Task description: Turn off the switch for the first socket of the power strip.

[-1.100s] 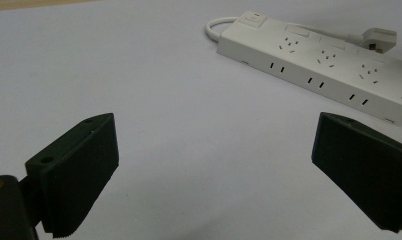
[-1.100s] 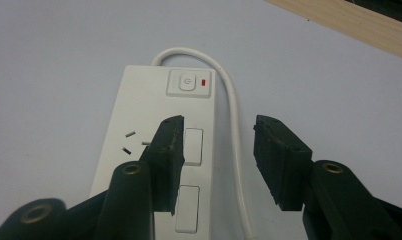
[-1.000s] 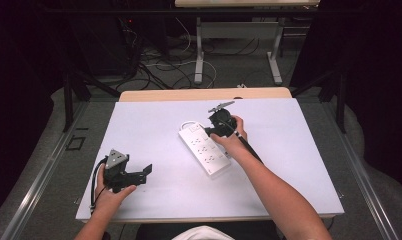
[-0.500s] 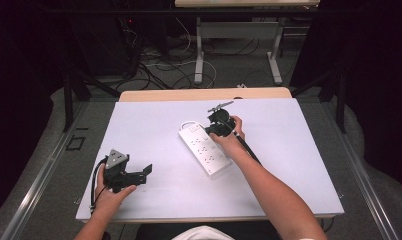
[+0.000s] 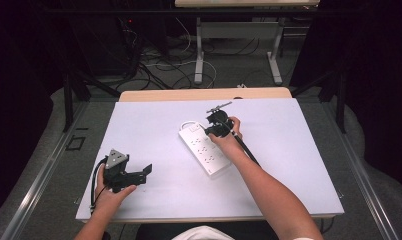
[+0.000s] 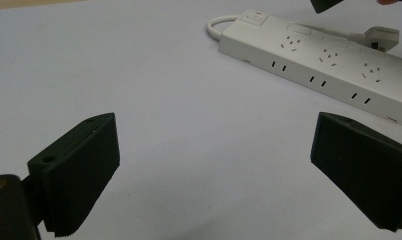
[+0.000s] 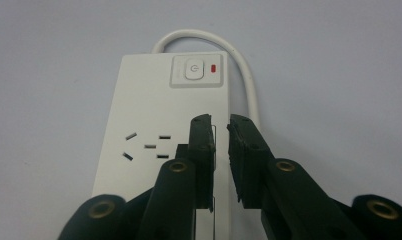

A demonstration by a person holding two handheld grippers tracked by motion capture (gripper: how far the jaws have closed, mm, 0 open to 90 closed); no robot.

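The right claw, jaws just closed to a narrow empty gap, hovers over the power strip, whose long axis leads to its switch ahead, while the wide-open left claw sits well apart.

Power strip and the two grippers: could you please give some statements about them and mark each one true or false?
1. The cable leaves the power strip at the end where the switch is. True.
2. The left gripper holds the power strip. False: its jaws stand wide apart over the bare table, with nothing between them.
3. The right gripper has its jaws wide apart. False: they have just been closing; only a narrow gap is left, above the strip, and nothing is clearly gripped.
4. A small red mark sits beside the switch. True.
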